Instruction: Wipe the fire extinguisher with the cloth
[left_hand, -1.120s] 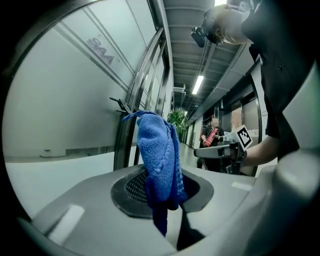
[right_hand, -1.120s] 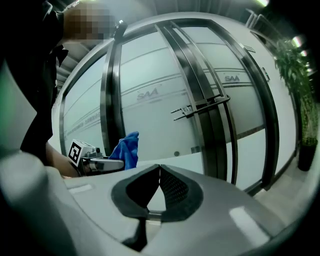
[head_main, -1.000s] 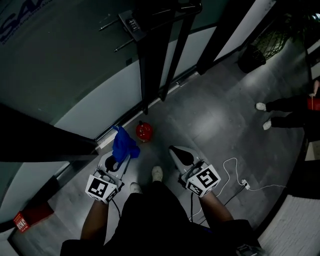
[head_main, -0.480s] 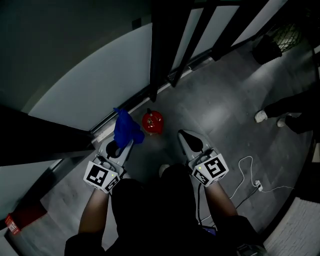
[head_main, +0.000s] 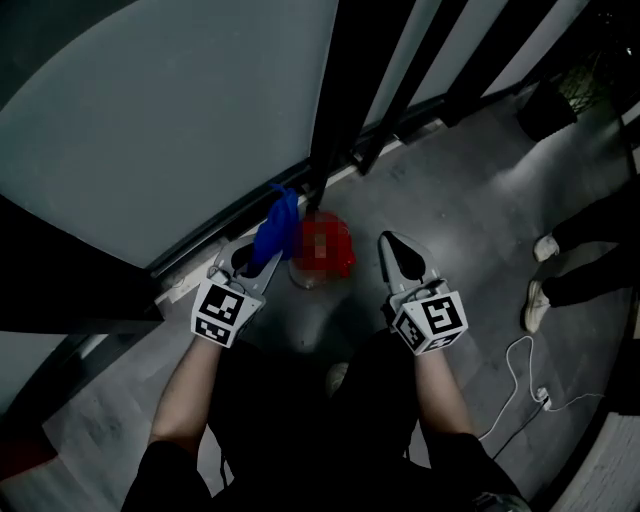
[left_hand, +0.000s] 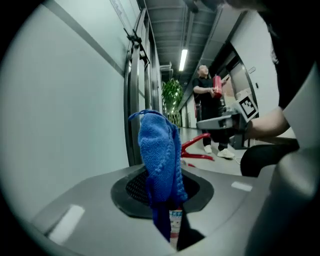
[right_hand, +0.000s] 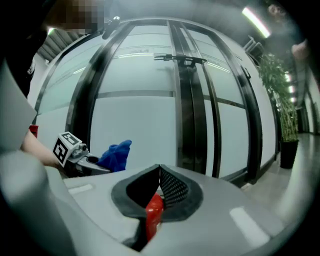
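The left gripper (head_main: 262, 260), jaws clamped on a blue cloth (head_main: 277, 228), and the right gripper (head_main: 395, 250), jaws closed on nothing, flank the red fire extinguisher (head_main: 322, 250) standing on the floor (head_main: 450, 200) before a glass wall (head_main: 150, 130), the cloth just beside its top, wiping apparently not yet begun.

Blue cloth (left_hand: 159, 150) tight between left gripper (left_hand: 167, 195) fingers (left_hand: 125, 187)

Extinguisher (head_main: 322, 250) hemmed behind by glass wall (head_main: 150, 130), black posts (head_main: 350, 90); floor (head_main: 470, 190) rightward open
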